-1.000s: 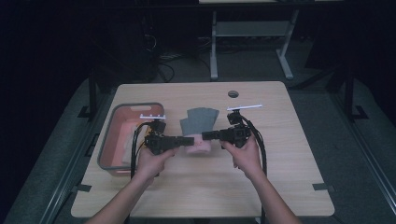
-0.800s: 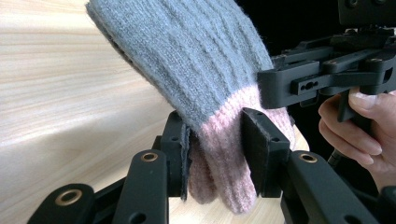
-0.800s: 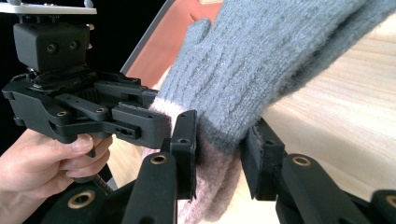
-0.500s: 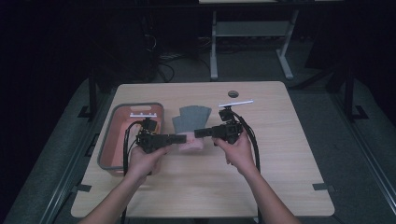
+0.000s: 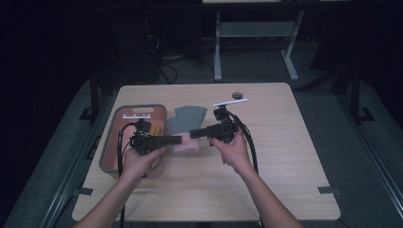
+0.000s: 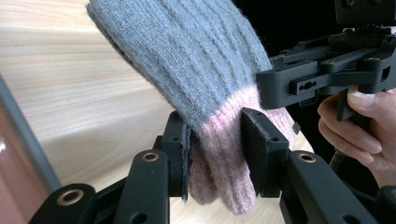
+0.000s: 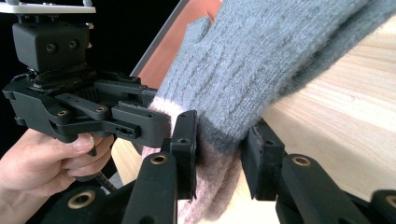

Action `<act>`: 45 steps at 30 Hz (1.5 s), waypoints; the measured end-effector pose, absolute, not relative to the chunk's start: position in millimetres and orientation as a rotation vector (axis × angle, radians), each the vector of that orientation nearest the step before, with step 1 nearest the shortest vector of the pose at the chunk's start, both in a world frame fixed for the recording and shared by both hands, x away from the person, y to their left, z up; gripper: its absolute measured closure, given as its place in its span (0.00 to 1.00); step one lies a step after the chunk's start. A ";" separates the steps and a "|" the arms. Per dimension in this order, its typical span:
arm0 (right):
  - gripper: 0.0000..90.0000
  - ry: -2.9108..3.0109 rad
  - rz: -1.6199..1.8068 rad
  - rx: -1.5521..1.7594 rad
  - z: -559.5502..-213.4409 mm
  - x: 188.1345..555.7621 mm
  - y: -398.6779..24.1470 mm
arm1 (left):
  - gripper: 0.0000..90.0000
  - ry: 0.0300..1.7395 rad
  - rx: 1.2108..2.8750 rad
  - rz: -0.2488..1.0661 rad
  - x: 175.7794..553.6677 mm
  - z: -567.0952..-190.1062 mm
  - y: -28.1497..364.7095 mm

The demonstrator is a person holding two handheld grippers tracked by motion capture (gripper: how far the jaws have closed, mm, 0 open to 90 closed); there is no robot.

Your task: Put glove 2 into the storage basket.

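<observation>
A grey knitted glove (image 5: 189, 118) with a pink cuff (image 5: 186, 146) is stretched over the wooden table (image 5: 285, 156), fingers pointing away from me. Both grippers grip the cuff. My left gripper (image 5: 178, 139) comes in from the left; in the left gripper view its jaws (image 6: 217, 149) pinch the pink cuff (image 6: 224, 135) below the grey knit (image 6: 196, 60). My right gripper (image 5: 194, 134) comes in from the right, facing it. In the right gripper view my right gripper (image 7: 219, 149) clamps the cuff edge, and the glove (image 7: 261, 60) rises to the upper right.
A grey-rimmed tray (image 5: 108, 147) with a reddish inside stands at the table's left, close to the left hand, with a small orange item (image 5: 155, 128) in it. A small dark round thing (image 5: 236, 95) lies near the far edge. A table frame (image 5: 256, 33) stands beyond.
Both hands have shifted a little to the left, toward the tray, carrying the glove with them. Both grips on the cuff look unchanged.
</observation>
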State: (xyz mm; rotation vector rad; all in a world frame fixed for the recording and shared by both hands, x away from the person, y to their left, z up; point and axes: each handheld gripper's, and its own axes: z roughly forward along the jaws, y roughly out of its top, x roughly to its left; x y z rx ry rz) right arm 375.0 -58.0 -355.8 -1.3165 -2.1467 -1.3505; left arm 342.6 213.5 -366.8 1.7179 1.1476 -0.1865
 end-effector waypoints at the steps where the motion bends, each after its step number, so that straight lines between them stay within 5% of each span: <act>1: 0.76 -2.150 -1.352 -1.310 -355.9 376.0 -56.6 | 0.71 1.148 1.721 -0.184 342.6 -366.4 214.6; 45: 0.76 -2.184 -1.334 -1.175 -349.5 394.9 25.4 | 0.72 1.239 1.679 -0.110 335.0 -355.3 291.7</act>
